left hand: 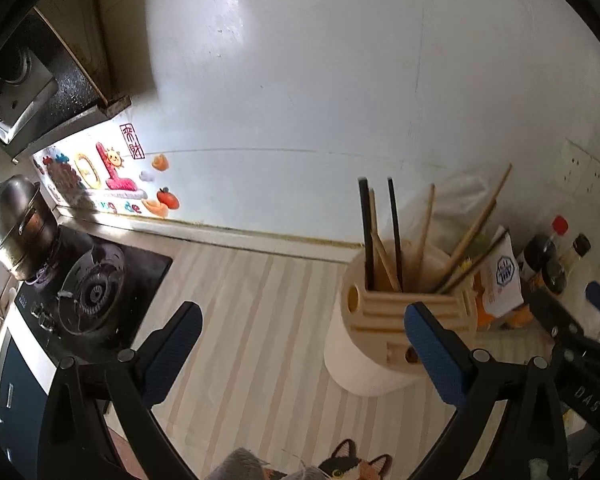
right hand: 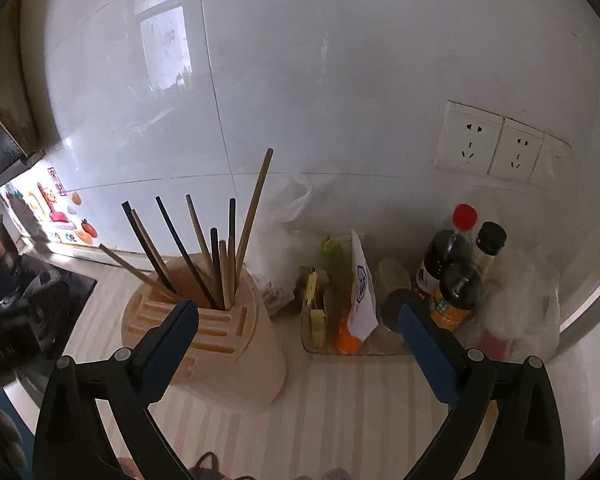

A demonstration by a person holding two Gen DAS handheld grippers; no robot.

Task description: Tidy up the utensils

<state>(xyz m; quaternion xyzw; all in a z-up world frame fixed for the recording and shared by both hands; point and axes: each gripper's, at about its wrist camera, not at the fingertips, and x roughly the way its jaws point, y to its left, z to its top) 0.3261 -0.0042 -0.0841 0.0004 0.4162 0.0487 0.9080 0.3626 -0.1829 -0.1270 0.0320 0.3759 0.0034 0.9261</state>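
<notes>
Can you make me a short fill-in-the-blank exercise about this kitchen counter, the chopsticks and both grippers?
1. The chopsticks stand in a beige ____ on the striped counter.
2. Both the left gripper and the right gripper have jaws that are ____.
3. The tallest sauce bottle has a ____ cap.
4. The steel pot sits on the ____.

Missing words: holder; open; red; stove

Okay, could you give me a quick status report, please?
Left gripper open, empty. Right gripper open, empty. Wooden and black chopsticks upright in beige plastic holder. Nothing obstructing.
</notes>
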